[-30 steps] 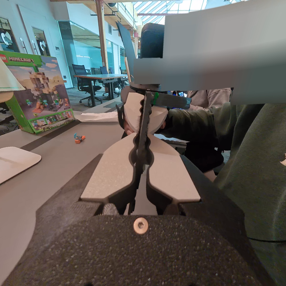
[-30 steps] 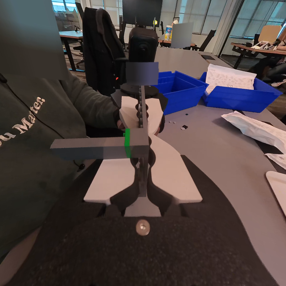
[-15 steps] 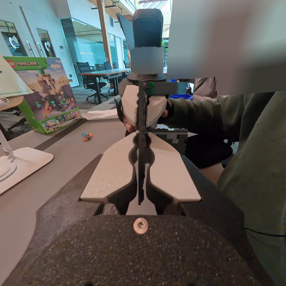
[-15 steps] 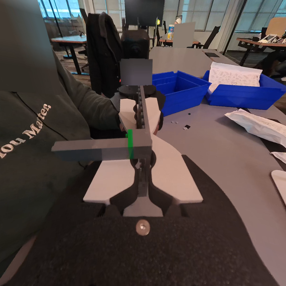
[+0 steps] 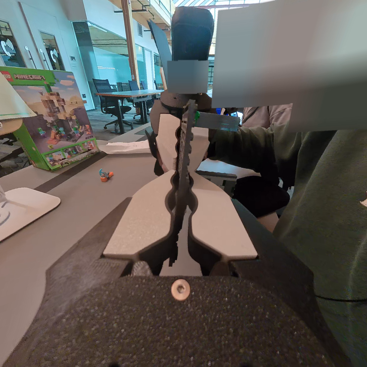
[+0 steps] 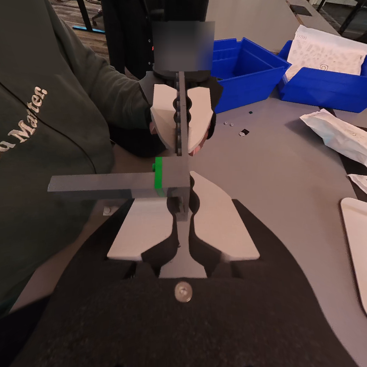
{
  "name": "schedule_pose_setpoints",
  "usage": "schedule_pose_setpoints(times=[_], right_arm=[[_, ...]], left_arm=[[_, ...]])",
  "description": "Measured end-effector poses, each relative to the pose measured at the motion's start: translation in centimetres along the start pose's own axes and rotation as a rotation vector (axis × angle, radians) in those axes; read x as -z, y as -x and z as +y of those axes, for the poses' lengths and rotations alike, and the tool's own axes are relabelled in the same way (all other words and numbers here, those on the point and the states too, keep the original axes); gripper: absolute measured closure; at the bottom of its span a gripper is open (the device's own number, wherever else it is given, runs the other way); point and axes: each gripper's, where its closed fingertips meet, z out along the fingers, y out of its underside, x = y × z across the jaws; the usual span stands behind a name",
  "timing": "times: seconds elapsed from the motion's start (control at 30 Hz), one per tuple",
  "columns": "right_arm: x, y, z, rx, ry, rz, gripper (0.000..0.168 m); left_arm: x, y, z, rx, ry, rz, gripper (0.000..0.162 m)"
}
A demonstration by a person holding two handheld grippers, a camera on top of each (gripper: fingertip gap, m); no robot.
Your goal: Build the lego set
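Grey table (image 6: 278,178) lies open rightward — both tongs, left (image 5: 183,178) and right (image 6: 185,198), pinch the plate (image 6: 182,119) edge-on.

The white base (image 5: 21,208) on the tabletop (image 5: 83,190) is cut by the picture's left edge, as is the pale lampshade (image 5: 12,103) above it. Beyond that base, the small orange and blue figure (image 5: 106,174) is too small to tell apart. In the right wrist view the loose bits (image 6: 243,132) on the tabletop in front of the blue bins (image 6: 248,65) are too tiny to identify; the white tray (image 6: 355,244) and paper bag (image 6: 337,135) run off the right edge
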Motion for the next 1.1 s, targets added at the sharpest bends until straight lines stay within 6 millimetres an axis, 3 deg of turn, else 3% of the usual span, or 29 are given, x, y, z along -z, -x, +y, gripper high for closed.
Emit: schedule_pose_setpoints(times=[0.13,0.2,0.43,0.57,0.7,0.83,0.9,1.0,1.1], right_arm=[[0.1,-0.1,0.0,-0.047,-0.006,-0.022,0.162],[0.3,-0.3,0.1,-0.067,-0.010,-0.028,0.162],[0.4,-0.4,-0.2,-0.120,-0.034,-0.060,0.162],[1.6,-0.3,-1.5,-0.112,-0.130,-0.089,0.137],[3.6,-0.4,-0.2,-0.099,-0.180,-0.082,0.138],[3.9,0.3,2.3,-0.147,-0.192,-0.082,0.136],[3.6,1.2,3.2,-0.164,-0.191,-0.085,0.124],[2.5,2.4,4.1,-0.193,-0.193,-0.066,0.086],[1.2,3.0,3.9,-0.197,-0.232,-0.021,0.062]], left_arm=[[0.4,0.1,-0.2,-0.034,-0.002,-0.004,0.144],[0.9,0.4,-0.5,-0.014,-0.015,-0.006,0.153],[1.0,0.8,-1.0,0.003,-0.035,-0.032,0.154],[1.5,1.0,-1.4,-0.014,-0.061,-0.053,0.154],[1.6,0.6,-1.6,-0.048,-0.063,-0.059,0.154],[1.3,0.5,-1.5,-0.056,-0.050,-0.065,0.154],[1.2,0.8,-1.4,-0.050,-0.043,-0.083,0.154],[1.1,1.4,-1.2,-0.007,-0.042,-0.103,0.154],[0.9,1.5,-1.2,0.045,-0.061,-0.090,0.154]])
